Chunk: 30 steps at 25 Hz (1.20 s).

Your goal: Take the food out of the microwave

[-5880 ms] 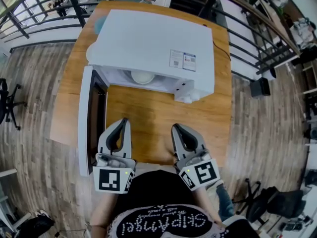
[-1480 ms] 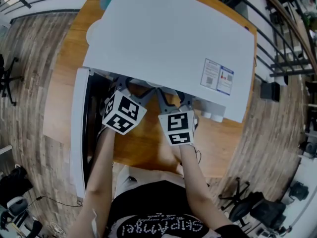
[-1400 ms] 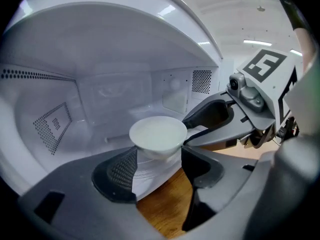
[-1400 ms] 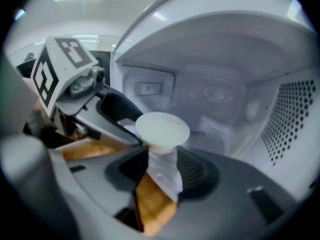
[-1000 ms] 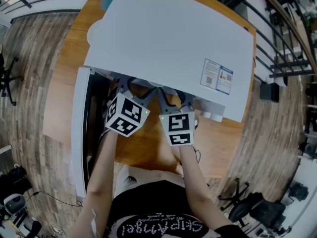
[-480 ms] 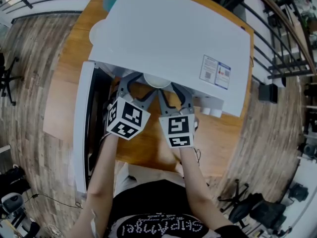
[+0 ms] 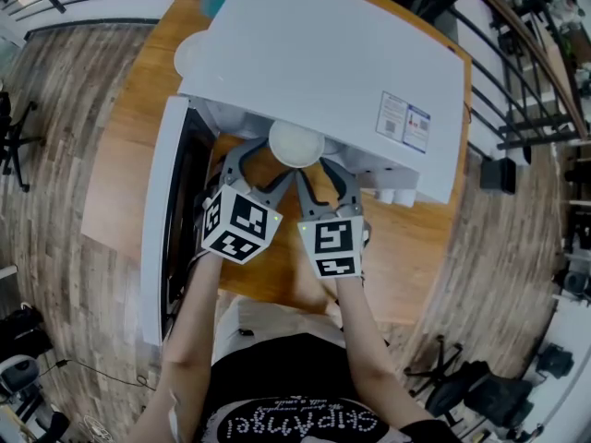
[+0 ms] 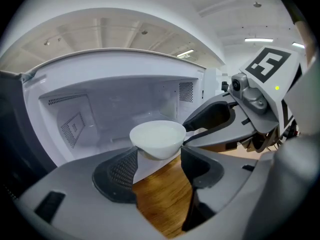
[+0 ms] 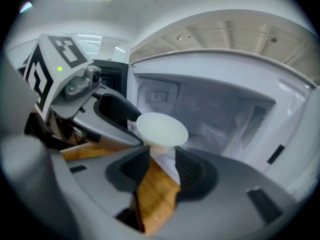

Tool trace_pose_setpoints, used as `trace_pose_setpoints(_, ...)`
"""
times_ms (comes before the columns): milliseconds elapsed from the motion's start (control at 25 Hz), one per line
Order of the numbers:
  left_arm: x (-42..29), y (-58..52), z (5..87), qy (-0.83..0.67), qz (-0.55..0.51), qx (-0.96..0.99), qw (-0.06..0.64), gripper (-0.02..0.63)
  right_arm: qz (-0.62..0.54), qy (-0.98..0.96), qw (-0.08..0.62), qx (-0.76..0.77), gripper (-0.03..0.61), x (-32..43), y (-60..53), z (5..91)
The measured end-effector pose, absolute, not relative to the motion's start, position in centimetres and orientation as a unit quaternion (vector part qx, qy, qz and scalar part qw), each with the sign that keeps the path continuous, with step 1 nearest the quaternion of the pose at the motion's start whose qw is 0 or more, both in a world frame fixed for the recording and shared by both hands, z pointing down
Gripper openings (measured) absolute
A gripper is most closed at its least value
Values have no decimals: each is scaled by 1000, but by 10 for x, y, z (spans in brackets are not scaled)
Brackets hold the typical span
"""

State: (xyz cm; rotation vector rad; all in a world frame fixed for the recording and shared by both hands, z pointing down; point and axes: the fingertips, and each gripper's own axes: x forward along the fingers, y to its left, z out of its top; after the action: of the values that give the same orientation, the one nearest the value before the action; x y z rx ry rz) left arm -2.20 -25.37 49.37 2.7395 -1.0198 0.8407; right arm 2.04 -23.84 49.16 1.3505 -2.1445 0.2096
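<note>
White bowl [image 7: 296,143] sits right at the mouth of the microwave [image 7: 314,53], just under the near edge of its roof and above the wooden bench [image 7: 120,155]. The left hand-held gripper [image 7: 254,160] comes in from the near left, the right hand-held gripper [image 7: 325,175] from the near right, tips meeting under the bowl. In the left gripper view the jaws are clasped on the bowl's lower side, wood showing in the gap behind. In the right gripper view that pair is clenched on the bowl's foot, rim riding above the pads. The microwave door [image 7: 162,220] hangs wide open on the left. The white cavity lies behind the bowl. The bowl's inside reads plain white; its contents cannot be made out.
</note>
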Motion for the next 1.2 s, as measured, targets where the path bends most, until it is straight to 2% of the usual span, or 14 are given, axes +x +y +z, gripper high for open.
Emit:
trace_pose_setpoints(520, -27, -220, 492, -336, 274, 900, 43, 296, 79, -804, 292, 512, 173, 15, -204, 491)
trace_pose_setpoints(1000, -25, -151, 542, -341, 303, 887, 71, 296, 113, -807, 316, 485, 167, 17, -140, 540)
trace_pose_setpoints(1200, -19, -120, 559, -346, 308, 883, 77, 296, 113, -809, 326, 475, 132, 20, -112, 557)
